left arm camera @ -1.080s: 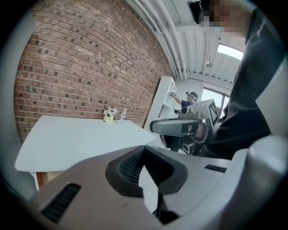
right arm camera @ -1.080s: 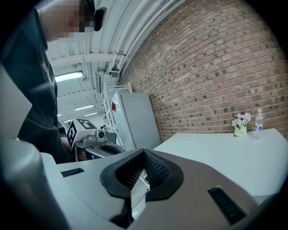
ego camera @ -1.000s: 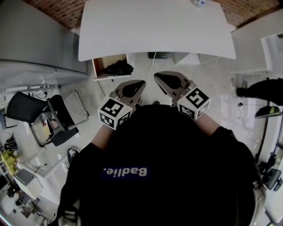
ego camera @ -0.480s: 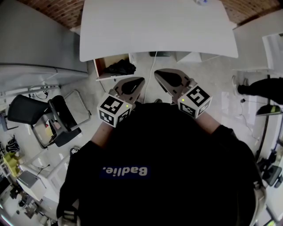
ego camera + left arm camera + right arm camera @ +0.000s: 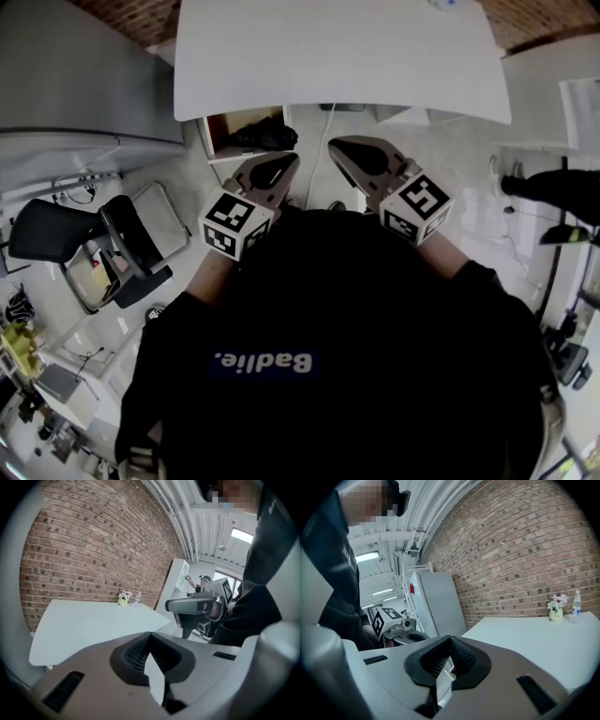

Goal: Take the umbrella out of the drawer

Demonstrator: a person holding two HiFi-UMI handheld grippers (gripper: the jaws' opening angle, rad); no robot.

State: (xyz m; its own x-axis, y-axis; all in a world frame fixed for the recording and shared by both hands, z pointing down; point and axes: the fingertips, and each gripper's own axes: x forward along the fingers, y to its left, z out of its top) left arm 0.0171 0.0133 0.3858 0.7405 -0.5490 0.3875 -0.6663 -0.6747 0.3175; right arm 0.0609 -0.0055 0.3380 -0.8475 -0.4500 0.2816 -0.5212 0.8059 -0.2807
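Brick-walled room with a white counter (image 5: 342, 56) set against the wall, flowers (image 5: 555, 606) and a bottle (image 5: 576, 603) at its far edge. Under the counter's left end, an open drawer (image 5: 214, 141) with a dark bundle inside, judged to be the umbrella (image 5: 258, 137), too small to make out further. Held out in front of the chest, well short of that drawer: left gripper (image 5: 284, 164), fingers pressed together on nothing, aimed roughly toward the drawer. Just beside it, right gripper (image 5: 339, 148), fingers likewise closed and empty, aimed at the floor below the counter's middle. No contact with drawer or umbrella anywhere. Judging by this: drawer already open, so no pulling needed, but the task itself barely begun, with umbrella untouched and lying where stored. Left to do: close in on the drawer, spread one pair of fingers, reach in beneath the counter's edge, clamp the bundle, lift clear. Likely snags: low overhang above the drawer, and soft dark fabric hard to seize squarely.
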